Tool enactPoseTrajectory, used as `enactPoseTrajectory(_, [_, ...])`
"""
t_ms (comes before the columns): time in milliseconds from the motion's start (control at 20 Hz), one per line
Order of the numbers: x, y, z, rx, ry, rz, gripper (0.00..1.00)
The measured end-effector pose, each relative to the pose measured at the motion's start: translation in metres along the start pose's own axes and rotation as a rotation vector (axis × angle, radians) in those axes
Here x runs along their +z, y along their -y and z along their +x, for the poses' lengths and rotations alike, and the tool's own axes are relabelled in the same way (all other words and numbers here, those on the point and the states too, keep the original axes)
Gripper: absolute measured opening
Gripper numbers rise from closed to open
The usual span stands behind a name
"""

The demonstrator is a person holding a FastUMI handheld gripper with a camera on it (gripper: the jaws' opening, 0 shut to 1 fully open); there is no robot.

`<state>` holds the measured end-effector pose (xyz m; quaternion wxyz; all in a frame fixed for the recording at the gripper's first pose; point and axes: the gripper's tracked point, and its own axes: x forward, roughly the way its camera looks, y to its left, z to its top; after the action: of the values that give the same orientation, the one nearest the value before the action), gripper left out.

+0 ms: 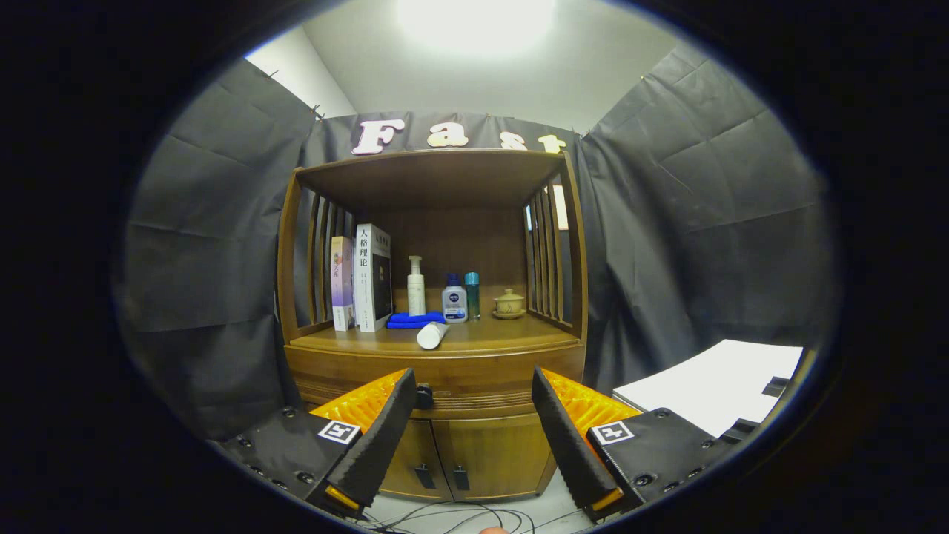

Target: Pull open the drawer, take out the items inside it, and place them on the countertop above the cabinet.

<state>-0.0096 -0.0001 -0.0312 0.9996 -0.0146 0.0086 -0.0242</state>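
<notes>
Nearest the camera, the gripper (474,415) is held before the cabinet (434,415) with its jaws spread wide apart and nothing between them. Beyond the fingers the drawer (474,374) is seen shut, its dark knob (423,395) just beside the left finger; what lies inside is hidden. Below the drawer two cabinet doors (474,456) are closed, and cables (452,515) are strewn on the floor in front. On the table (511,337) above the drawer a white tube (432,335) is laid on its side near the front edge. Behind it a blue cloth (414,320), a pump bottle (416,286), a small flask (454,299), a teal bottle (472,295) and a lidded pot (509,303) are lined up, with two books (362,278) stood upright at the left. A white board (712,386) is seen to the right of the cabinet.
</notes>
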Motion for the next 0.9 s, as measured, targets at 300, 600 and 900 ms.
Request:
enactPoseTrajectory(300, [-0.001,0.0041,0.0031,0.003,-0.007,0.013,0.97])
enactPoseTrajectory(600, [-0.0046,0.0058,0.0043,0.014,-0.021,0.019,0.97])
enactPoseTrajectory(900, [-0.0032,0.0072,0.0036,0.016,-0.022,0.023,0.97])
